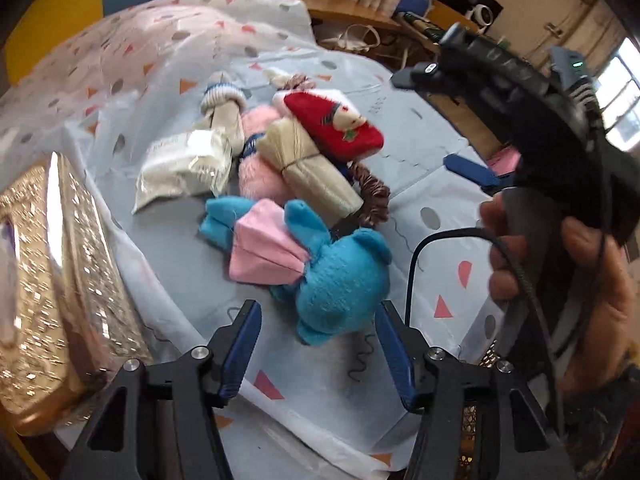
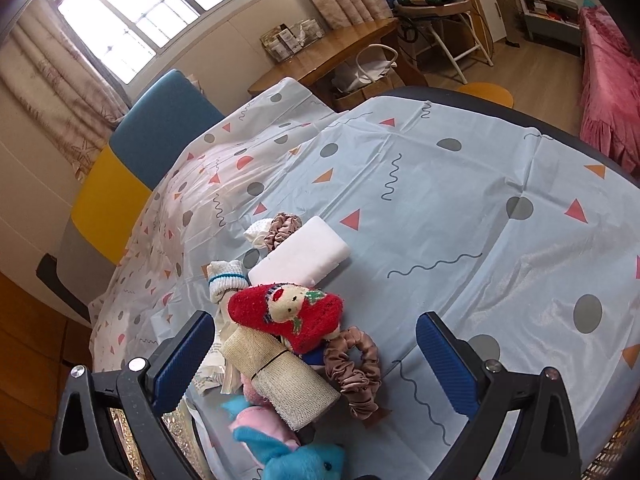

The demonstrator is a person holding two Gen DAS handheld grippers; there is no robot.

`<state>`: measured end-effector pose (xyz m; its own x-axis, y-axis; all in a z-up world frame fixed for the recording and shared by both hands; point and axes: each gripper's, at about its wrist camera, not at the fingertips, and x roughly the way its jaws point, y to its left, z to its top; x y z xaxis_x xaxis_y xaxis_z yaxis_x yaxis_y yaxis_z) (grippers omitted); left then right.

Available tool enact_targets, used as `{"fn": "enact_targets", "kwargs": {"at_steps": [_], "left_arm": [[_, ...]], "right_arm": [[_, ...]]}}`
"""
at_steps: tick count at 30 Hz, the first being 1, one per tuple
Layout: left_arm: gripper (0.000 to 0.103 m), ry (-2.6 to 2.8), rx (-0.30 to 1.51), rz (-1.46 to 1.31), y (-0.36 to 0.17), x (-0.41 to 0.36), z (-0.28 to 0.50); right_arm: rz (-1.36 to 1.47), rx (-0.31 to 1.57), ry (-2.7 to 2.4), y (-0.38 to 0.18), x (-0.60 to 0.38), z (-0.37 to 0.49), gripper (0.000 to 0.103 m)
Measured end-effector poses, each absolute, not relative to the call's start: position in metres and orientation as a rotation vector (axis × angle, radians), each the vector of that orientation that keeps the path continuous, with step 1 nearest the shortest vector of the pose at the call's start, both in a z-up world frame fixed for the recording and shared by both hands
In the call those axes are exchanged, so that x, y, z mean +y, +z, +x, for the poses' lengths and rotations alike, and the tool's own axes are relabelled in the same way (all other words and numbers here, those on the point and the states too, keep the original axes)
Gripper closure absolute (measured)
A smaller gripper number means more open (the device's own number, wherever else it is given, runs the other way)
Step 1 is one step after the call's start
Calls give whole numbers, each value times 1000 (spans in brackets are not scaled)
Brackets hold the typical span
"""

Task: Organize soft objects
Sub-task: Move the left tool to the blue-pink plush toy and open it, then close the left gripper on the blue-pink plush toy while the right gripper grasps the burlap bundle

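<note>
A pile of soft things lies on the patterned tablecloth (image 1: 424,184). A blue plush toy in a pink skirt (image 1: 332,276) is nearest my left gripper (image 1: 316,344), which is open and empty just in front of it. Behind it lie a beige bandage roll (image 1: 312,168), a red fuzzy sock (image 1: 336,124), a pink plush (image 1: 260,176), a brown scrunchie (image 1: 372,196), a rolled white sock (image 1: 222,100) and a plastic packet (image 1: 184,164). My right gripper (image 2: 316,364) is open and empty above the bandage roll (image 2: 280,380), red sock (image 2: 288,312) and scrunchie (image 2: 356,372). The right gripper's body also shows in the left wrist view (image 1: 520,92).
A glittery gold box (image 1: 52,292) stands at the left beside the pile. A white sponge block (image 2: 304,252) and a second scrunchie (image 2: 284,228) lie behind the pile. A blue and yellow chair (image 2: 132,168), a wooden table (image 2: 340,52) and a pink bed (image 2: 612,80) are beyond.
</note>
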<state>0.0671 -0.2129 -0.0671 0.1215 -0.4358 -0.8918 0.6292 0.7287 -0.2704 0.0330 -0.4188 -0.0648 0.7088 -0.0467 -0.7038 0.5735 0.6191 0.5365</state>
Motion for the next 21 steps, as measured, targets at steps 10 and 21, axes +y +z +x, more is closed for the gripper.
{"fn": "enact_targets", "kwargs": {"at_steps": [10, 21], "left_arm": [[24, -625, 1305, -98, -100, -235, 94], [67, -809, 1172, 114, -90, -234, 57]], "right_arm": [[855, 675, -369, -62, -420, 30, 0], [856, 689, -363, -66, -422, 33, 61]]}}
